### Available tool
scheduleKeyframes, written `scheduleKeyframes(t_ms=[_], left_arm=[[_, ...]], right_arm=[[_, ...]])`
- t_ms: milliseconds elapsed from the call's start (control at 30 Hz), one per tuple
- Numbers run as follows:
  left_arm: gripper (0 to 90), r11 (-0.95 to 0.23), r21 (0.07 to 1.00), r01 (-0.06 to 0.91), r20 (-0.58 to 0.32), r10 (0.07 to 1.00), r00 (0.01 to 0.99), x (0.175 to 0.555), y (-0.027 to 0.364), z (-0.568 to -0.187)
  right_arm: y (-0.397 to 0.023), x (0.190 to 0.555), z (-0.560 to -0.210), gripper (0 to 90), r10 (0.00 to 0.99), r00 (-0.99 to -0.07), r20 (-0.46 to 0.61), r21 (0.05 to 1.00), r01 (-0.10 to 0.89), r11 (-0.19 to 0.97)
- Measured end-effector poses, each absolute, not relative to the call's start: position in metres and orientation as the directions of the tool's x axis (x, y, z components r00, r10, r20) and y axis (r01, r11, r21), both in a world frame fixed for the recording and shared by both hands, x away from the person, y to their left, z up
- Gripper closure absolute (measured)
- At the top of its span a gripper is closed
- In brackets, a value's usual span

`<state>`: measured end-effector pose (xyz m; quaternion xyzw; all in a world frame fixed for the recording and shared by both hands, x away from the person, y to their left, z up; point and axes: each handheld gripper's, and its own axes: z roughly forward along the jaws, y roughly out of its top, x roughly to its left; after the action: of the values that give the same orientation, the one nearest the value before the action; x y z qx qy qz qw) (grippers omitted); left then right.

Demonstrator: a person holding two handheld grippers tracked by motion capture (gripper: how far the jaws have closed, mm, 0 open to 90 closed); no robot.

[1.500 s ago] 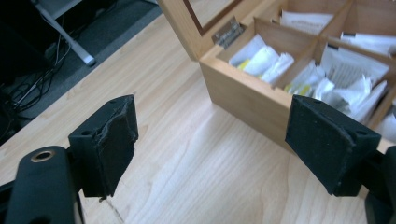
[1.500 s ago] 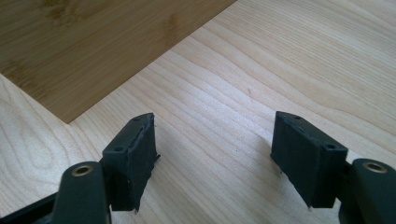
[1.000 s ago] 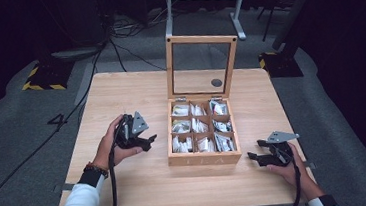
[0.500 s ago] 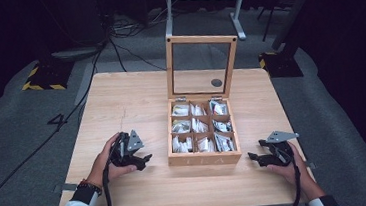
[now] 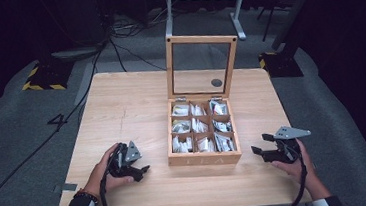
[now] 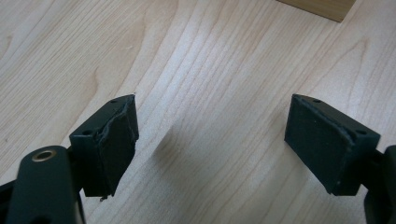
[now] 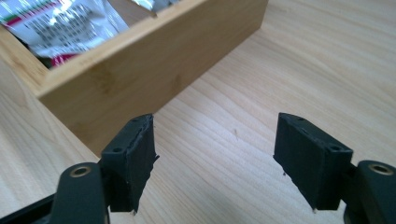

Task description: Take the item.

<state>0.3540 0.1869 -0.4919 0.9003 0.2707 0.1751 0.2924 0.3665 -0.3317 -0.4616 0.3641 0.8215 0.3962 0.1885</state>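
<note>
A wooden box (image 5: 205,157) of packets (image 5: 180,110) sat open on the surface (image 5: 121,108), its lid (image 5: 202,65) upright. The left tool (image 5: 139,168) rested near its front-left corner, the right tool (image 5: 262,145) just beside its right side; both were spread wide, holding nothing.

Desk (image 5: 121,113): carries all.
Box (image 5: 203,157): right of centre on the desk, lid (image 5: 202,66) upright behind it.
Packets (image 5: 198,126): in the box's compartments.
Left hand-held gripper (image 5: 141,171): left of the box, near the front edge.
Right hand-held gripper (image 5: 261,144): right of the box.
</note>
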Motion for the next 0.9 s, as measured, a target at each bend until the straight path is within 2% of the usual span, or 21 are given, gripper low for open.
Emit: scheduleKeyframes(t_ms=[300, 467, 567, 900], left_arm=[[17.8, -0.633, 0.66, 0.404, 0.105, 0.61, 0.785, 0.352, 0.195, -0.497], [17.9, -0.591, 0.679, 0.436, 0.056, 0.633, 0.772, 0.351, 0.199, -0.5], [17.9, -0.547, 0.692, 0.471, -0.007, 0.648, 0.762, 0.352, 0.203, -0.504], [17.8, -0.544, 0.692, 0.474, -0.013, 0.648, 0.761, 0.352, 0.204, -0.504]], right_arm=[[-0.325, 0.36, -0.442, 30.2, 0.733, -0.679, -0.037, 0.814, 0.406, 0.417], [-0.319, 0.358, -0.436, 30.6, 0.72, -0.693, -0.031, 0.823, 0.391, 0.412], [-0.31, 0.355, -0.431, 31.3, 0.699, -0.714, -0.045, 0.822, 0.371, 0.432], [-0.286, 0.351, -0.424, 31.6, 0.658, -0.75, -0.067, 0.824, 0.33, 0.46]])
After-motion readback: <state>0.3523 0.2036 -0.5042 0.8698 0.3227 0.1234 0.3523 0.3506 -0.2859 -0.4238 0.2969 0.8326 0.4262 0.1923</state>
